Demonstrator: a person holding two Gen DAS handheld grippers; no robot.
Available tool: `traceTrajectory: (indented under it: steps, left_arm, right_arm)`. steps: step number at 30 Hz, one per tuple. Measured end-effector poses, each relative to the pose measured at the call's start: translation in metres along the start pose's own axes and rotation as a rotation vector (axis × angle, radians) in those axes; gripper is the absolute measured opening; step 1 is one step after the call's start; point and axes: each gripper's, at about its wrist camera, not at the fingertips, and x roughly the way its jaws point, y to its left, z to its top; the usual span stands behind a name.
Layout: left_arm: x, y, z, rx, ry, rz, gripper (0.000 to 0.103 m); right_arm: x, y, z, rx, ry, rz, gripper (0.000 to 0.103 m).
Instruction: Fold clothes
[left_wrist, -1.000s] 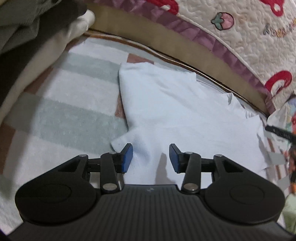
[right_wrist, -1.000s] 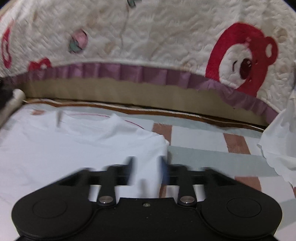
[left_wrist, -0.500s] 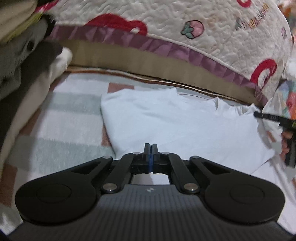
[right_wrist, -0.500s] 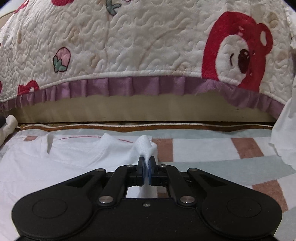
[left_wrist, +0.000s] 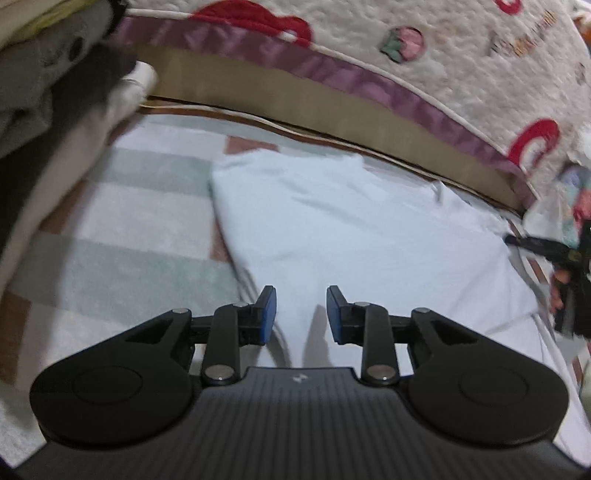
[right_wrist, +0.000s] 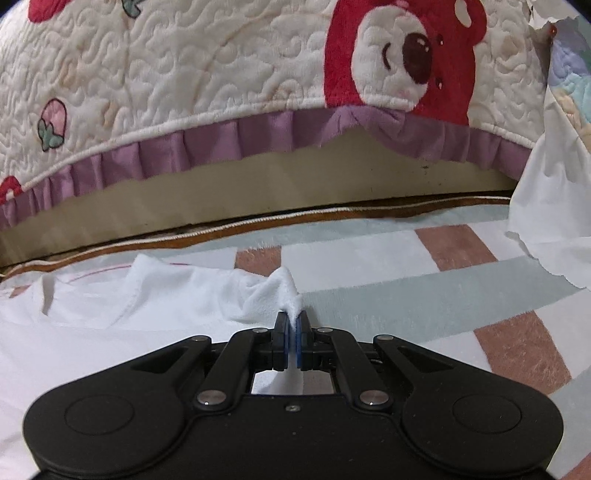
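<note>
lighting dim and warm in both views, even, source not identifiable. left wrist view: marked motion blur at the left and right margins; the dark clothes pile (left_wrist: 55, 103) is smeared. a soft shadow falls on the white garment (left_wrist: 351, 229) between the open fingers. right wrist view sharper; quilt (right_wrist: 221, 74) stitching legible. strong fisheye bowing of straight edges, corners vignetted black. no glare.

Striped rug (right_wrist: 424, 291) in grey-green, white and terracotta; along its far edge, quilted cover (right_wrist: 184, 74) with red bear, strawberries, purple frill. Grey and cream fabric pile (left_wrist: 48, 110) at left edge.
</note>
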Motion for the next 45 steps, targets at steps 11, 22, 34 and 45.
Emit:
traceTrajectory:
  steps: [11,22,34,45]
  left_arm:
    - [0.009,-0.001,-0.004,-0.064,-0.024,0.074,0.061]
    - [0.009,-0.017,-0.006,0.014,-0.106,0.079,0.033]
    - [0.003,-0.039,0.017,0.157,-0.182,0.189,0.001]
    - [0.027,-0.023,0.039,0.066,-0.14,0.242,0.002]
  right_arm:
    - [-0.003,0.0,0.001,-0.007,0.004,-0.003,0.004]
    - [-0.006,0.0,0.002,0.009,0.0,0.006,0.004]
    - [-0.01,-0.009,0.002,0.055,-0.039,0.058,0.004]
    - [-0.009,-0.001,0.001,-0.013,-0.063,-0.044,0.006]
